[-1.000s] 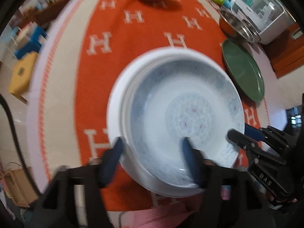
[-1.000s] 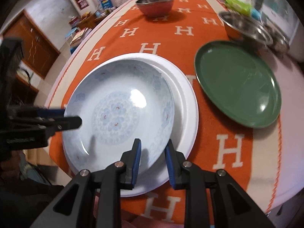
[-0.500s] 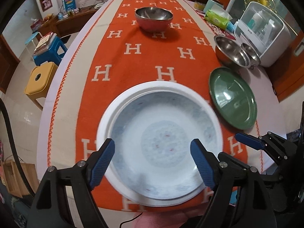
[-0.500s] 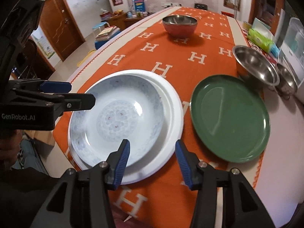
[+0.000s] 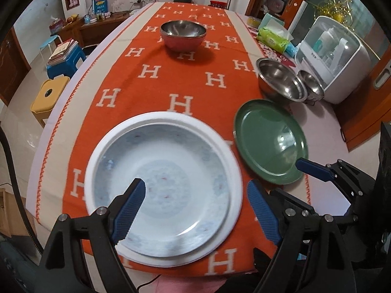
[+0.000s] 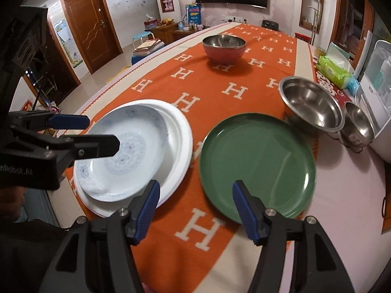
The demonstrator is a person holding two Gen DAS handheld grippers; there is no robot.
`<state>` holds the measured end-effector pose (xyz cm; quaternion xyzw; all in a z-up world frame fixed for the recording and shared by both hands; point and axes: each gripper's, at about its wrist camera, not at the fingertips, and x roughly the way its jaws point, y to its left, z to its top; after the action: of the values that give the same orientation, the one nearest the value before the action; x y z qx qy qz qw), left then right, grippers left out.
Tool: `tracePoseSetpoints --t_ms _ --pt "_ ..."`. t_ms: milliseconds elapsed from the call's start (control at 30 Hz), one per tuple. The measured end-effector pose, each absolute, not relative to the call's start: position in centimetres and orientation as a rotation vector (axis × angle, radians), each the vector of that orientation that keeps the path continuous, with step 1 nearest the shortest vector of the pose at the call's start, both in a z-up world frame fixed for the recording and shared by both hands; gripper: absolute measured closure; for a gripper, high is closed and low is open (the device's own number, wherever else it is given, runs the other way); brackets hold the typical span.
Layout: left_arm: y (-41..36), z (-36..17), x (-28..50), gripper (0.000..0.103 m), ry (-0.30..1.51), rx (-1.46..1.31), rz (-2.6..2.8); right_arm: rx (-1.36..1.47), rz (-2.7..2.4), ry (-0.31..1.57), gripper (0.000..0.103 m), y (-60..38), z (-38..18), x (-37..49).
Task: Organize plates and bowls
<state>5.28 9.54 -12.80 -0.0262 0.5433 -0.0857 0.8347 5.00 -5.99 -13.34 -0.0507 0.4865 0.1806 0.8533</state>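
Note:
A blue-patterned porcelain plate (image 5: 168,193) lies stacked on a larger white plate (image 5: 171,122) at the near end of the table; both also show in the right wrist view, the patterned plate (image 6: 127,151) on the white plate (image 6: 180,131). A green plate (image 5: 268,144) (image 6: 256,161) lies to their right. My left gripper (image 5: 195,205) is open and empty above the stacked plates. My right gripper (image 6: 195,205) is open and empty above the cloth between the stack and the green plate. A red bowl (image 5: 182,35) (image 6: 223,45) stands farther back.
Two steel bowls, a large one (image 5: 281,83) (image 6: 310,102) and a small one (image 5: 311,88) (image 6: 359,122), sit behind the green plate. A white appliance (image 5: 334,58) and tissue packs (image 5: 273,39) stand at the right. The orange H-patterned cloth (image 5: 151,78) covers the table. Stools (image 5: 48,92) stand at the left.
Both grippers opened, let go of the patterned plate and drew back and up. The plate now rests on the white plate. The right gripper has swung right toward the green plate.

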Motion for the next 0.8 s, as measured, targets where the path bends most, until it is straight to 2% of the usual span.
tracePoseSetpoints --t_ms 500,800 --pt "4.5 -11.6 7.1 0.019 1.091 -0.022 -0.171 -0.02 0.36 0.923 0.041 -13.4 -12.5 6.8" --pt "1.5 -12.6 10.3 0.019 1.151 0.009 -0.205 0.102 0.326 0.949 0.041 -17.3 -13.8 7.6"
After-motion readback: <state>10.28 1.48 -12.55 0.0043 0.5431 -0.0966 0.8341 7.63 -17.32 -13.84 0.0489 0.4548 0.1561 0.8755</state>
